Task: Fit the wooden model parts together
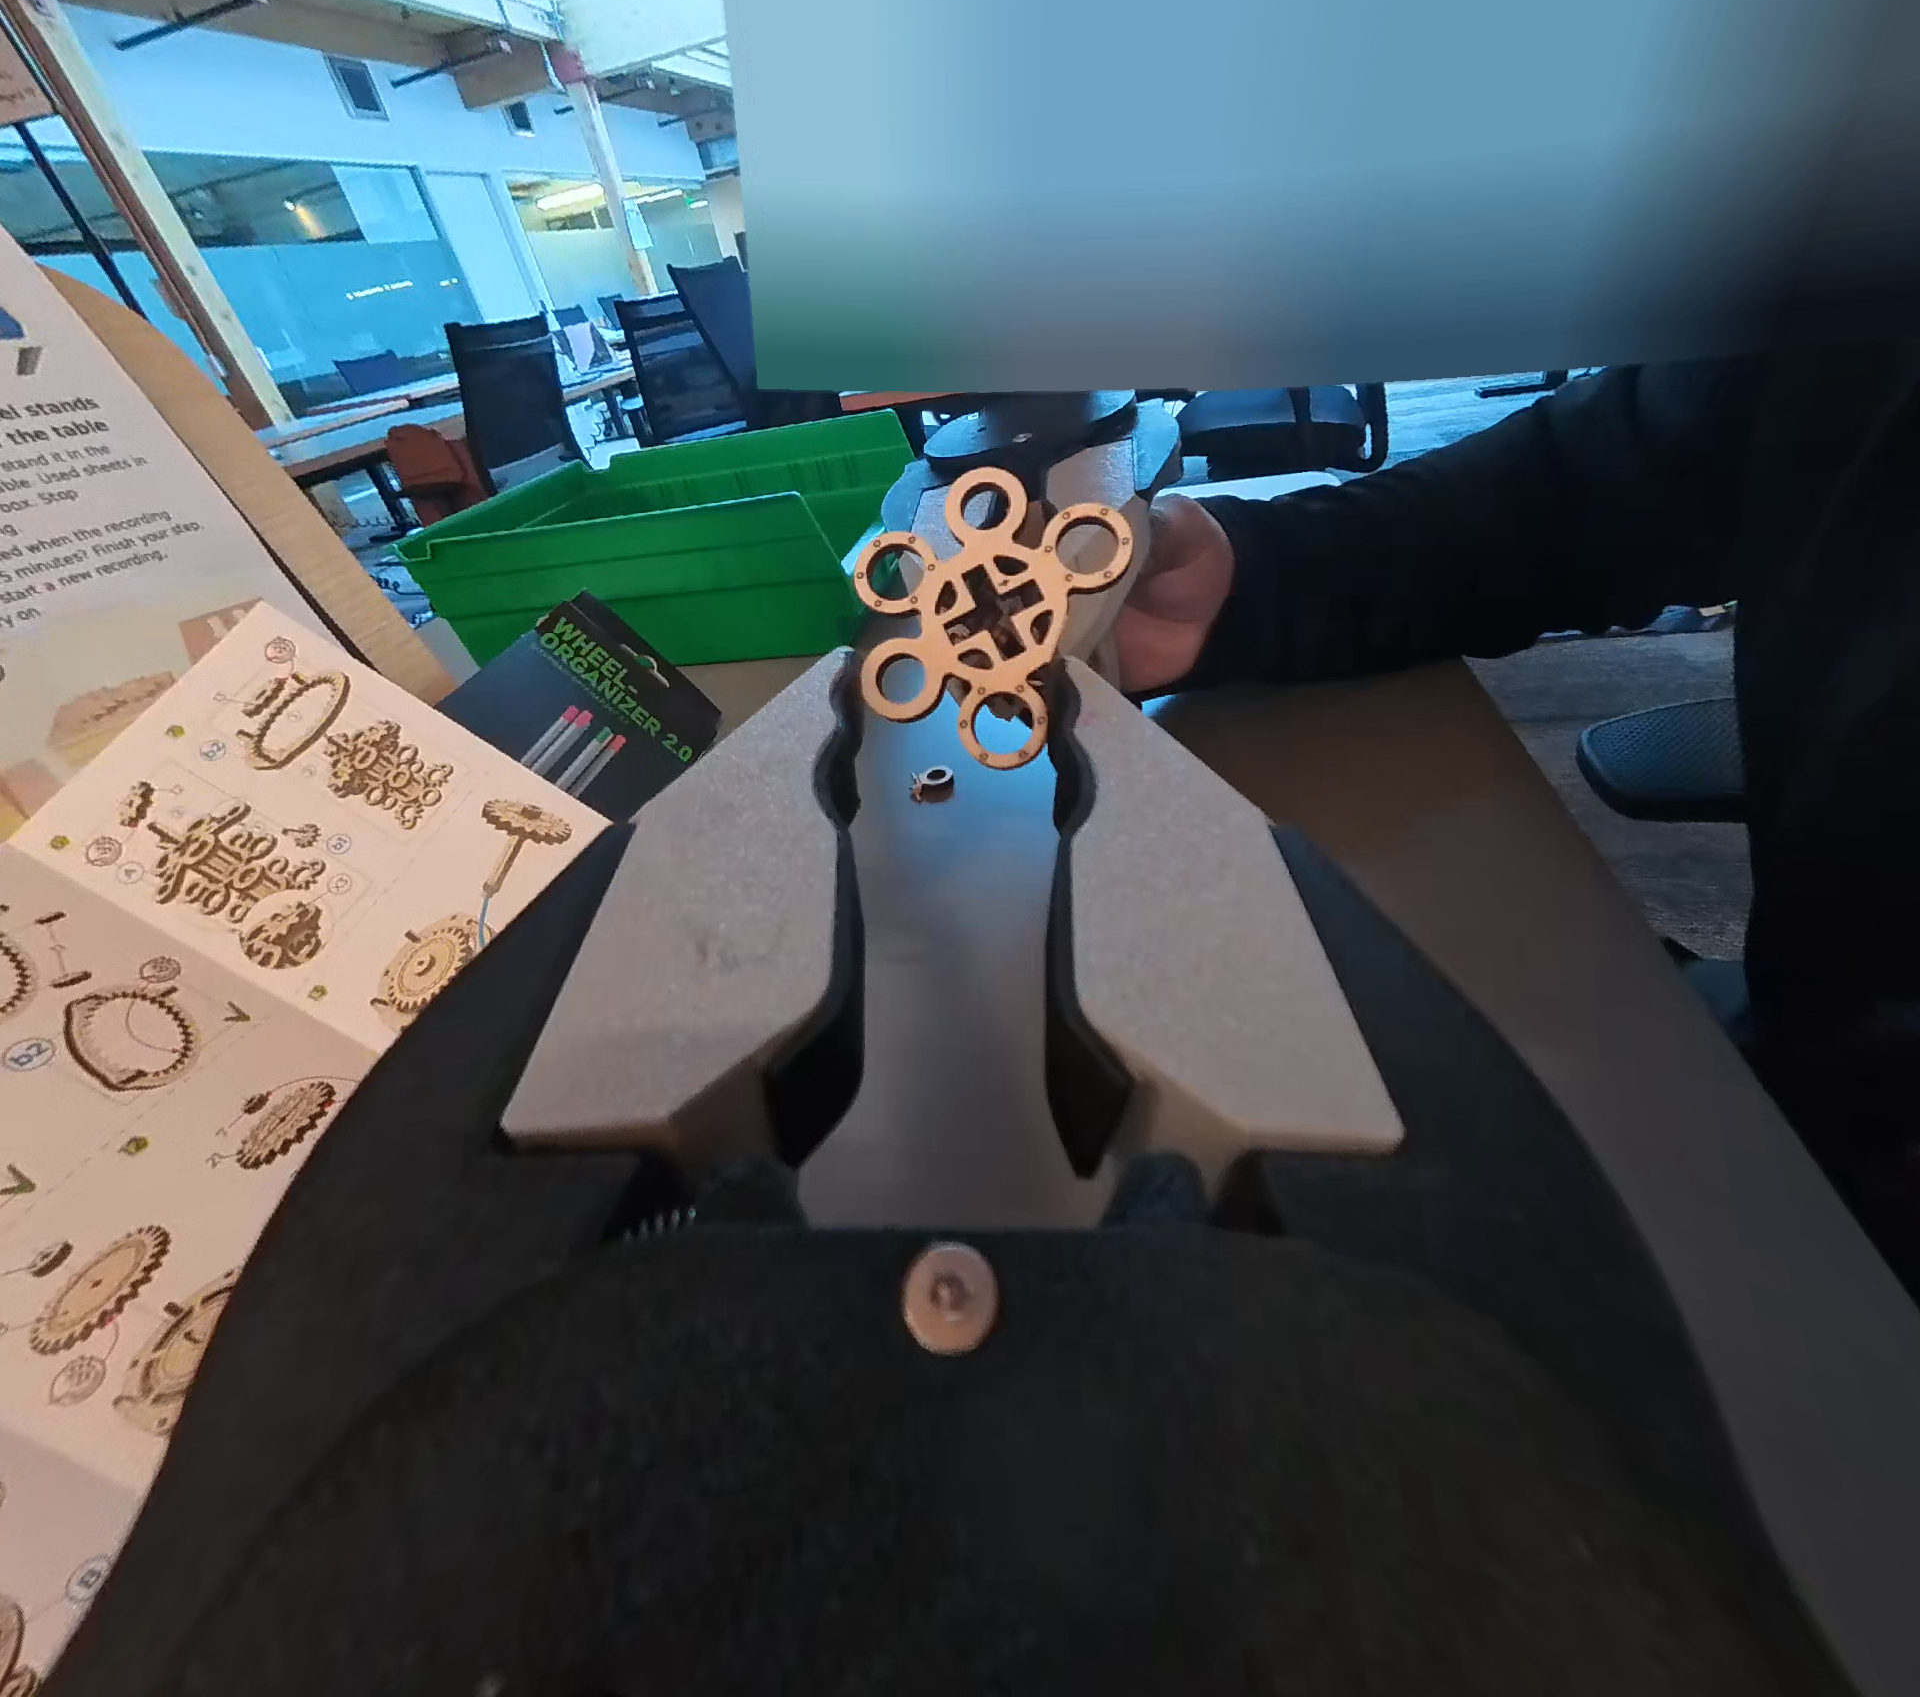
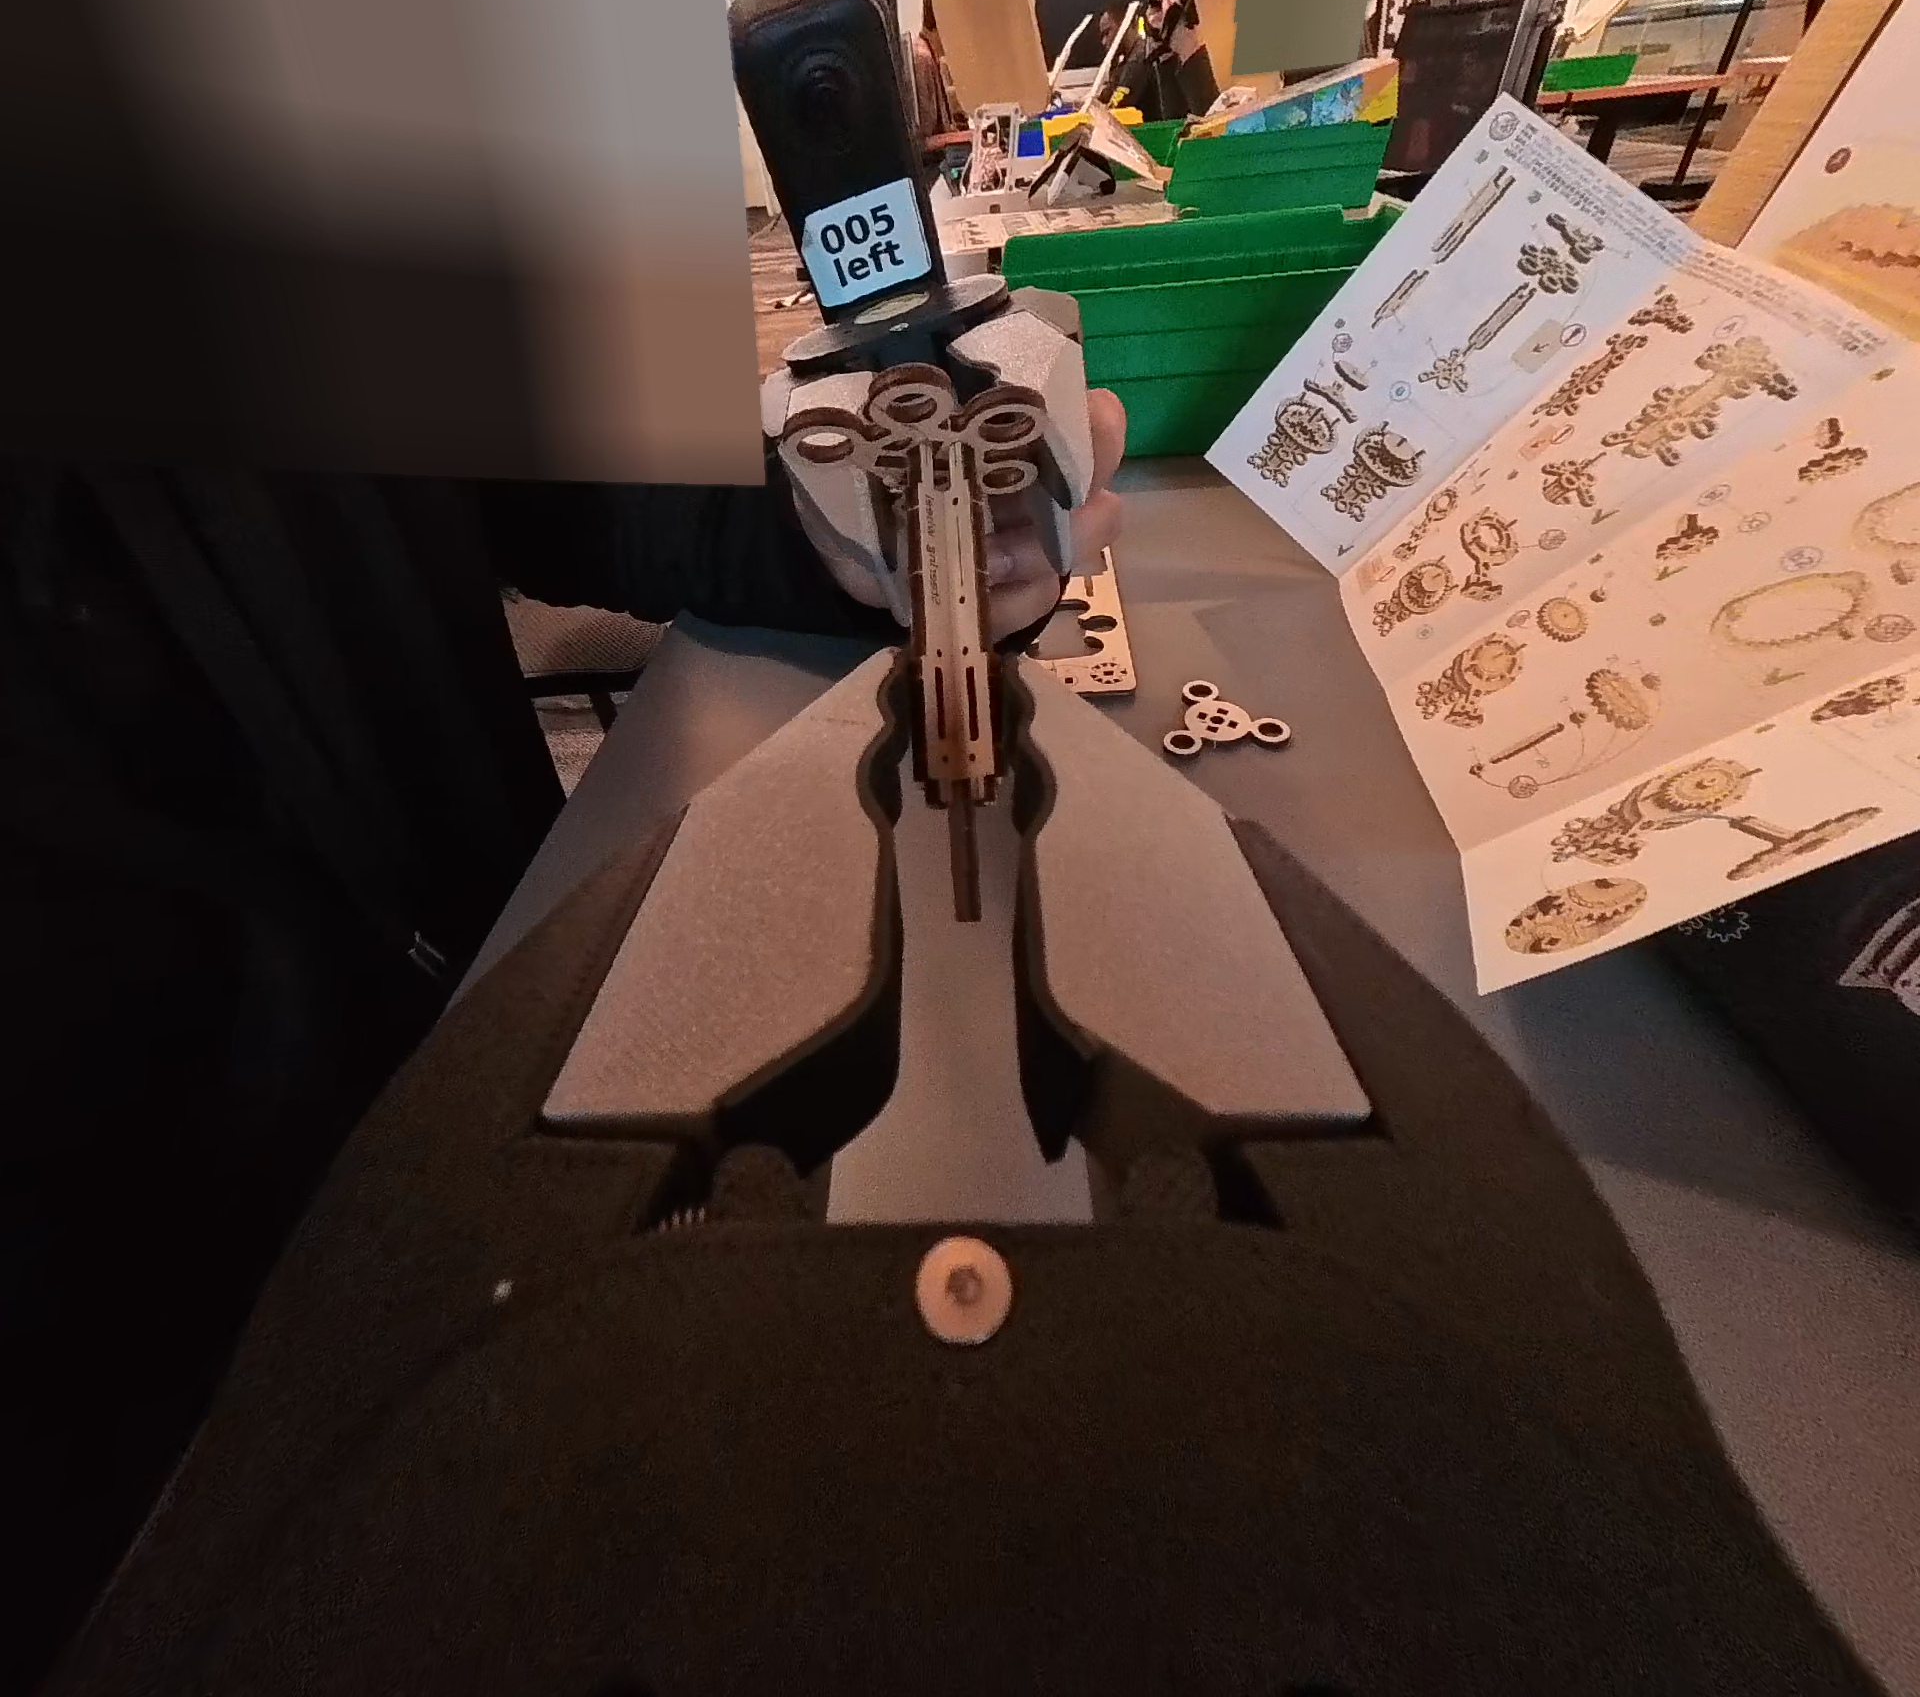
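We noted a grey table; on it lay a small wooden ring-lobed piece, a cut-out wooden sheet, green bins far.

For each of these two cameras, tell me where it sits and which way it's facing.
Left wrist view: rides the left tongs, looking along them at the ringed wooden disc they pinch; beyond, a hand and dark sleeve.
Right wrist view: rides the right tongs, gripping the slotted wooden shaft, facing the other tongs' body with its camera.
Shared: the wooden assembly, instruction sheet, green bins; the views face each other.
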A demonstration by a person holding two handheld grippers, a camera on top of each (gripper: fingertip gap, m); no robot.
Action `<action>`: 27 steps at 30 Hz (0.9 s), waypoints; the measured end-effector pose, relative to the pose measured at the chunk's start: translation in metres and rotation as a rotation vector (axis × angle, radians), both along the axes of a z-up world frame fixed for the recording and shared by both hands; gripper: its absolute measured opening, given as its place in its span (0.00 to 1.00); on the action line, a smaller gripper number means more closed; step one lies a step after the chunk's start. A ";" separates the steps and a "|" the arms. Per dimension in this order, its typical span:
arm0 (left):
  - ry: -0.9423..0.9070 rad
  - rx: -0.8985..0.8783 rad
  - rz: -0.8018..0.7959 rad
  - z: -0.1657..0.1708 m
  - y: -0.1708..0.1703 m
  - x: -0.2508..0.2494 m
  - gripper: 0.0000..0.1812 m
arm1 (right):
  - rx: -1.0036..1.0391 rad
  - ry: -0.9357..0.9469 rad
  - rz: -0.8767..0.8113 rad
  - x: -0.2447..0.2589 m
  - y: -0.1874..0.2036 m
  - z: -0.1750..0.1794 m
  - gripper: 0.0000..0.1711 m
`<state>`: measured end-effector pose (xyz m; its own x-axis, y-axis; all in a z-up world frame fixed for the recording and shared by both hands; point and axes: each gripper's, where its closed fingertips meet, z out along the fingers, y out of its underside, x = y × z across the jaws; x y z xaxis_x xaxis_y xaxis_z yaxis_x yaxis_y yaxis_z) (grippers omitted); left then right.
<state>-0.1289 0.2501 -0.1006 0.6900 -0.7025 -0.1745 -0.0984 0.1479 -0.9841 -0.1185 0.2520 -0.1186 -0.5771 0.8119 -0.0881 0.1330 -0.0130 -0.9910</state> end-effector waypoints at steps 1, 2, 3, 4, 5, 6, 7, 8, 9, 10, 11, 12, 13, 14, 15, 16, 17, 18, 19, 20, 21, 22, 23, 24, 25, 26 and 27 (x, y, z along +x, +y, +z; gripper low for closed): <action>0.004 0.000 0.002 0.000 0.000 0.000 0.18 | 0.001 0.000 0.000 0.000 0.000 0.000 0.08; 0.010 0.000 0.004 -0.001 0.000 0.000 0.18 | 0.003 -0.001 0.000 0.000 0.000 0.000 0.08; 0.020 -0.001 0.007 -0.002 0.000 0.000 0.18 | 0.005 -0.001 -0.001 0.001 0.001 0.000 0.08; 0.036 -0.003 0.013 -0.003 0.001 -0.001 0.18 | 0.011 -0.002 -0.003 0.001 0.001 -0.001 0.08; 0.058 -0.007 0.023 -0.005 0.001 -0.003 0.18 | 0.021 -0.001 -0.007 0.001 0.002 -0.001 0.08; 0.078 -0.009 0.031 -0.007 0.002 -0.004 0.18 | 0.038 -0.003 -0.014 0.000 0.002 -0.003 0.08; 0.095 -0.010 0.039 -0.008 0.002 -0.006 0.18 | 0.057 -0.004 -0.020 0.000 0.002 -0.004 0.08; 0.108 -0.014 0.044 -0.009 0.002 -0.007 0.18 | 0.073 -0.005 -0.024 0.000 0.002 -0.006 0.08; 0.119 -0.022 0.040 -0.010 0.002 -0.008 0.18 | 0.084 -0.006 -0.026 -0.001 0.001 -0.006 0.08; 0.128 -0.027 0.037 -0.011 0.001 -0.007 0.18 | 0.089 -0.008 -0.025 -0.001 0.001 -0.007 0.08; 0.140 -0.030 0.037 -0.013 0.001 -0.007 0.18 | 0.090 -0.010 -0.023 -0.001 0.000 -0.008 0.08; 0.156 -0.036 0.038 -0.015 0.002 -0.007 0.18 | 0.088 -0.013 -0.021 -0.001 0.000 -0.008 0.08; 0.169 -0.040 0.040 -0.018 0.002 -0.007 0.18 | 0.086 -0.016 -0.020 -0.001 0.000 -0.008 0.08; 0.179 -0.043 0.041 -0.019 0.002 -0.007 0.18 | 0.084 -0.019 -0.022 -0.001 0.001 -0.009 0.08; 0.189 -0.046 0.043 -0.021 0.003 -0.006 0.18 | 0.082 -0.023 -0.026 -0.002 0.001 -0.009 0.08; 0.199 -0.047 0.048 -0.022 0.003 -0.006 0.18 | 0.082 -0.027 -0.026 -0.002 0.002 -0.010 0.08; 0.204 -0.047 0.052 -0.022 0.004 -0.007 0.18 | 0.083 -0.029 -0.026 -0.002 0.002 -0.011 0.08; 0.203 -0.047 0.054 -0.022 0.004 -0.006 0.18 | 0.086 -0.029 -0.027 -0.002 0.002 -0.011 0.08; 0.201 -0.049 0.054 -0.021 0.004 -0.006 0.18 | 0.090 -0.031 -0.029 -0.002 0.002 -0.012 0.08; 0.202 -0.050 0.055 -0.021 0.004 -0.006 0.18 | 0.095 -0.036 -0.032 -0.003 0.002 -0.013 0.08; 0.206 -0.050 0.060 -0.021 0.004 -0.007 0.18 | 0.100 -0.040 -0.034 -0.003 0.002 -0.014 0.08; 0.212 -0.053 0.065 -0.021 0.005 -0.007 0.18 | 0.101 -0.040 -0.035 -0.003 0.002 -0.014 0.08; 0.220 -0.058 0.069 -0.022 0.005 -0.007 0.18 | 0.100 -0.039 -0.034 -0.003 0.002 -0.014 0.08; 0.227 -0.064 0.069 -0.022 0.005 -0.006 0.18 | 0.099 -0.038 -0.031 -0.003 0.002 -0.014 0.08; 0.229 -0.071 0.068 -0.023 0.005 -0.005 0.18 | 0.099 -0.035 -0.029 -0.003 0.002 -0.014 0.08; 0.230 -0.083 0.065 -0.023 0.004 -0.005 0.18 | 0.101 -0.033 -0.029 -0.003 0.002 -0.014 0.08; 0.231 -0.099 0.060 -0.024 0.004 -0.005 0.18 | 0.100 -0.032 -0.027 -0.003 0.001 -0.014 0.08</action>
<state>-0.1339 0.2541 -0.1244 0.6804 -0.6834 -0.2648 -0.3281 0.0391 -0.9438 -0.1214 0.2533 -0.1326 -0.5531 0.8328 -0.0238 0.1653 0.0817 -0.9829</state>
